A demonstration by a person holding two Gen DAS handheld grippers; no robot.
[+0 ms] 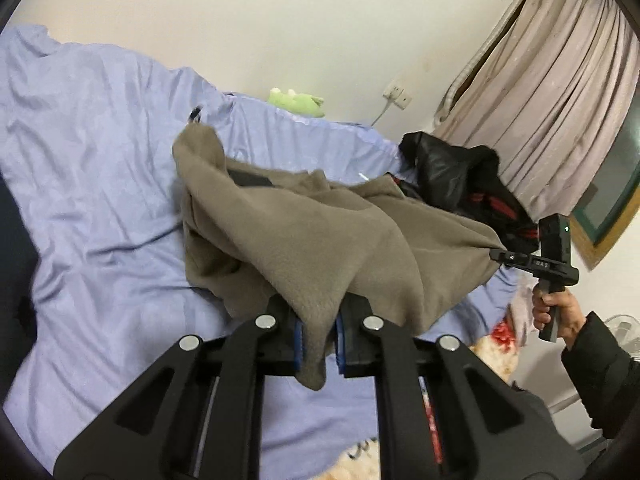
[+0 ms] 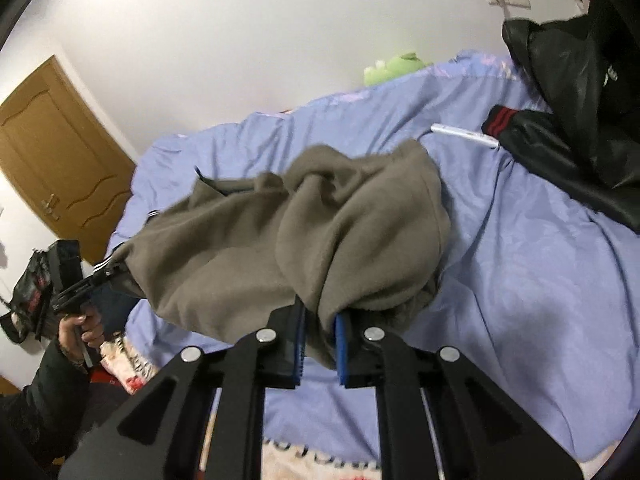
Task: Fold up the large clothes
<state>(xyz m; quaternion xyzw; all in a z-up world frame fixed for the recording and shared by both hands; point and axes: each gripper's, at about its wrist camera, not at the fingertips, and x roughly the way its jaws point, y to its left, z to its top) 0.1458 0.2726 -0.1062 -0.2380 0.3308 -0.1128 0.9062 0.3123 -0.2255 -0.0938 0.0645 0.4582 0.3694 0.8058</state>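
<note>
Nearest the lens, the left claw (image 1: pixel 318 344) has its blue pads pinched on an edge of the taupe fleece garment (image 1: pixel 304 236), a tongue of fabric hanging down between them; the right claw (image 2: pixel 320 350) is likewise clamped on another edge of the same fleece, as both wrist views confirm — each shows the other claw biting the far end of the cloth. The garment hangs between the two grips, partly lifted off the blue bedsheet (image 1: pixel 100 160), its far portion still bunched and trailing on the bed. This looks like the opening step of a fold: the piece is picked up by two points but not yet spread flat. The next move probably calls for drawing the two grips apart and up so the bunched middle falls open, then laying the fleece smooth on a bare stretch of sheet before any fold — the thick, limp fabric will likely sag and cling to itself. A black jacket (image 2: pixel 576 120) with red-striped cuffs lies near the fleece toward the curtain (image 1: pixel 552 80) and could get caught under it; a small white stick-like object (image 2: pixel 466 134) lies beside that jacket. A green plush toy (image 1: pixel 296 101) sits far off by the wall, well clear. A patterned blanket (image 2: pixel 132 364) shows at the bed's near edge.
</note>
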